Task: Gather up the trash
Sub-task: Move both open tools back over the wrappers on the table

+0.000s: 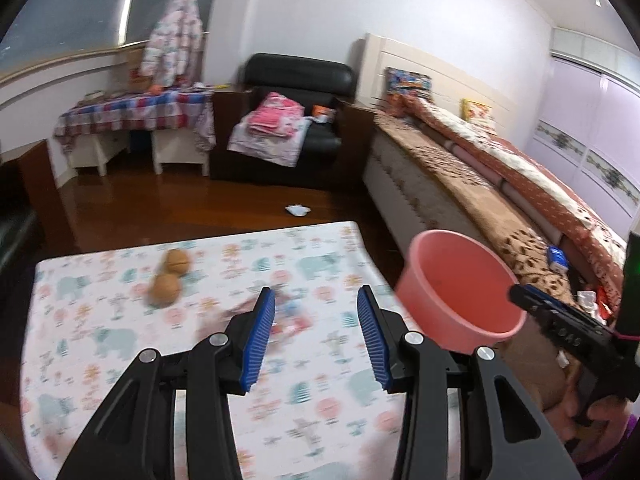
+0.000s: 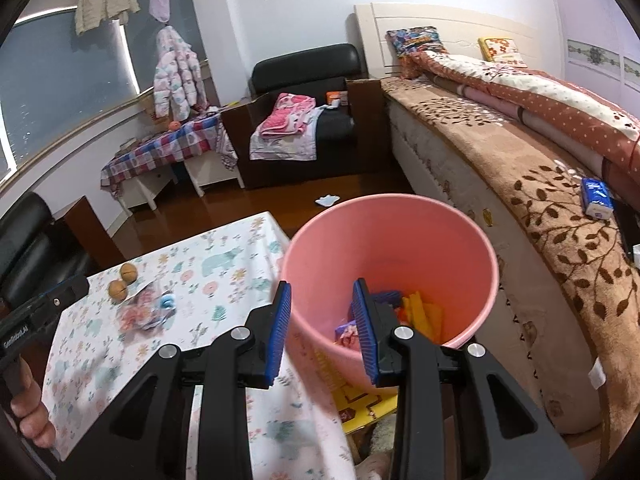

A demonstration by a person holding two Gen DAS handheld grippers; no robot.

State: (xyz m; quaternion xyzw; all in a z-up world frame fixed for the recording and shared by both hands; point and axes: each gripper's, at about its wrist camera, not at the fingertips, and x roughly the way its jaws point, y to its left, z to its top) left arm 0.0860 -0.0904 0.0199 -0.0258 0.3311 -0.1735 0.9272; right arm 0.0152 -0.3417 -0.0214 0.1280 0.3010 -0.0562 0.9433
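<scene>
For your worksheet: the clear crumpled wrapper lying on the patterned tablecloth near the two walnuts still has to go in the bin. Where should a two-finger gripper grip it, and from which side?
Probably from above. The clear wrapper lies flat and crumpled on the tablecloth, so pinch a raised fold near its middle. The walnuts sit just beyond its far edge, so close the jaws clear of that edge.

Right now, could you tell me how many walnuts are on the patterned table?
2. One walnut sits nearer the table's far edge; the other walnut lies just beside it, closer to the crumpled wrapper. More could be hidden under that wrapper.
</scene>
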